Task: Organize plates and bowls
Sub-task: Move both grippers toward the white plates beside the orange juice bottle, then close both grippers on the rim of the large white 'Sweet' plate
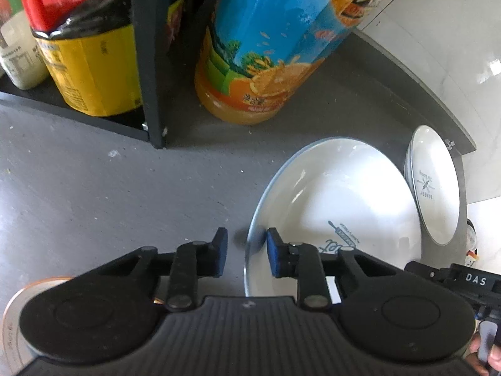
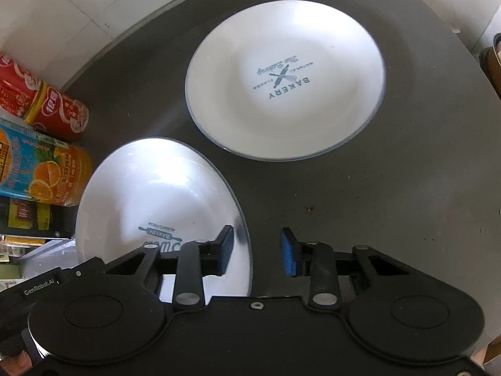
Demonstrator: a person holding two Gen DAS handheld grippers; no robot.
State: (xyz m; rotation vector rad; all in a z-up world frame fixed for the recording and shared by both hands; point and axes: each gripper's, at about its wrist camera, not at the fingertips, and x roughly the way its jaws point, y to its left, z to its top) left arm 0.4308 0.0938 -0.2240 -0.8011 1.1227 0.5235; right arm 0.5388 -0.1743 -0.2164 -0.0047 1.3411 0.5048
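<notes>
Both grippers, left gripper & right gripper, spread astride near plate rim: pinch evenly, lift level toward far plate at worktop back edge.

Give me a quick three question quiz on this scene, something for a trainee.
1. True or false: the left tool is shut on the near plate.
2. What stands beyond the near plate in the left wrist view? A. an orange juice bottle B. a kettle C. a frying pan
3. Fill in: the large word printed on the far plate is ____.
Key: 1 false, the tool is open astride the rim; 2 A; 3 BAKERY.
</notes>
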